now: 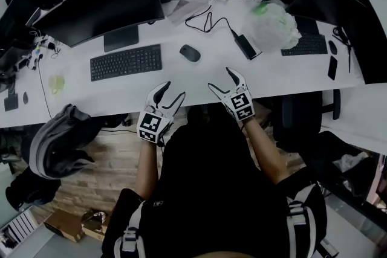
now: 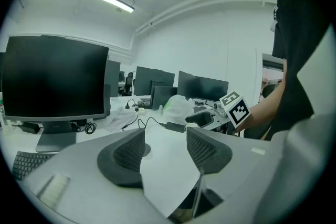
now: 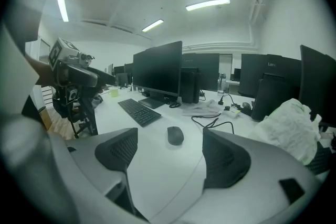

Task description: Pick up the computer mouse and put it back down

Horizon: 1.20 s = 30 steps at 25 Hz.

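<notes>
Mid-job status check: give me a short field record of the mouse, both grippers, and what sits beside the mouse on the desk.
mouse: lying on the white desk, nothing touching it
neighbours, head view: keyboard to its left, black power adapter to its right
left gripper: fingers apart, nothing between them, at the desk's near edge
right gripper: fingers apart, empty, aimed toward the mouse but well short of it
task state: mouse not held by either gripper
</notes>
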Available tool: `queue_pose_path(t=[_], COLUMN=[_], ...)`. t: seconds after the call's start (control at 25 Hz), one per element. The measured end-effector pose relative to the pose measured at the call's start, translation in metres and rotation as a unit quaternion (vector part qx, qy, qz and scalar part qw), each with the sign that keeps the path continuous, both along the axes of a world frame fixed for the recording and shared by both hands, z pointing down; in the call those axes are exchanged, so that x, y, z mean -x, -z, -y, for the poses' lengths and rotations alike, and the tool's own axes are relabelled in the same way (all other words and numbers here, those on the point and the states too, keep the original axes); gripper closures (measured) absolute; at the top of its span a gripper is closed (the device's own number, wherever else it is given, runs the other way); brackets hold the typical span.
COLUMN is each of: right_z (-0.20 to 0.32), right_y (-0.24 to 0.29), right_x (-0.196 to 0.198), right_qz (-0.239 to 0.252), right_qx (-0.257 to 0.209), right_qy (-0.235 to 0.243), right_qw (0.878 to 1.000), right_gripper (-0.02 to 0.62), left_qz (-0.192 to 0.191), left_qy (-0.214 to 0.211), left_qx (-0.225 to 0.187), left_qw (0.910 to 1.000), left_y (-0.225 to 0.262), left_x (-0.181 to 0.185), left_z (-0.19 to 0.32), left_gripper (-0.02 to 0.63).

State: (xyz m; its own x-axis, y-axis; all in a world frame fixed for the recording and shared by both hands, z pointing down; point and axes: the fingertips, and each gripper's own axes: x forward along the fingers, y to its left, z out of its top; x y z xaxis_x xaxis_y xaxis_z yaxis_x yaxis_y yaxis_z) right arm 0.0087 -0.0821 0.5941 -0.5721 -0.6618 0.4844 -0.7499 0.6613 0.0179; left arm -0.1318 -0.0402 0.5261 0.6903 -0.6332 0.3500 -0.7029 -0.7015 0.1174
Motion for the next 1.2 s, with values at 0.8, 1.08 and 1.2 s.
queue_pose_path(t=[0.8,1.08,1.2], right_z=[-0.017,-0.018,-0.019], right_y=[0.020,0.017,0.018], right_x=[-0.009,-0.002,0.002], right_qz=[0.011,0.012,0.015], right_qx=[-0.018,-0.015,-0.015], right_qy=[-0.031,-0.026,-0.024], right_qw=[0.999,0.999,1.000], right_gripper=[0.235,0.238,0.239], left_qz=[0.006,0.007,0.009], left_qy=[-0.031,-0.036,-0.036], left_qx=[-0.009,-0.006,-0.002], left_qw=[0.9995,0.9993,0.9993], left_y=[0.003,0.002,-0.001], left_x=[0.002,0.005,0.008], left_z=[-0.010,-0.014,-0.017], left_gripper=[0.376,0.377,0.377])
